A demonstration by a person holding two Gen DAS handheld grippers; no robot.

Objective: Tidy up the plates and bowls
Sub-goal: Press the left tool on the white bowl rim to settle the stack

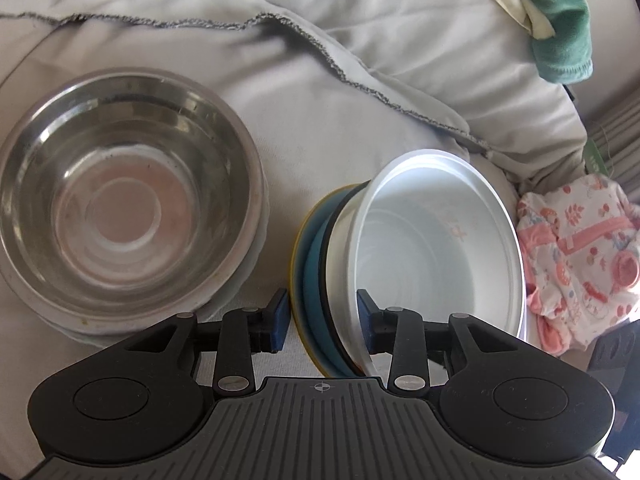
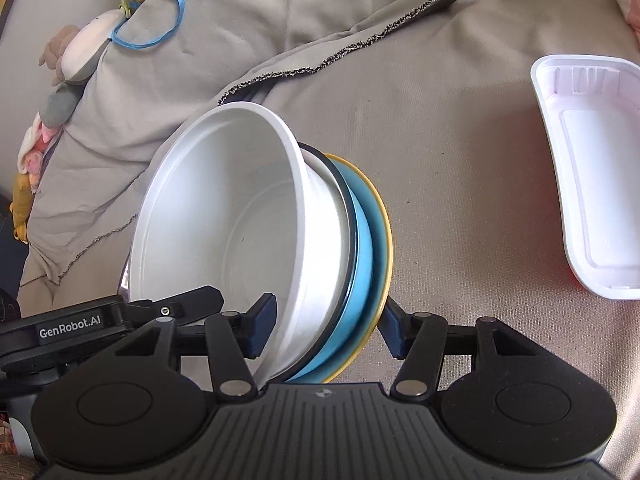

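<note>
A white bowl (image 1: 432, 248) sits in a blue plate (image 1: 314, 280) with a yellow rim, and the stack looks tipped on the grey sofa cover. My left gripper (image 1: 322, 320) straddles its near edge. One pad is inside the bowl, and the other stands open, just clear of the yellow rim. In the right wrist view the same white bowl (image 2: 224, 220) and blue plate (image 2: 362, 248) lie between the jaws of my right gripper (image 2: 328, 320), one pad inside the bowl, the other pressed on the yellow rim. A steel bowl (image 1: 120, 208) rests to the left.
A white plastic tray (image 2: 592, 184) lies on the cover at the right. Patterned pink cloth (image 1: 580, 256) and a green towel (image 1: 560, 28) lie at the right of the left wrist view. Soft toys (image 2: 80, 56) sit at the far left. The cover is wrinkled, with a frayed hem (image 2: 360, 46).
</note>
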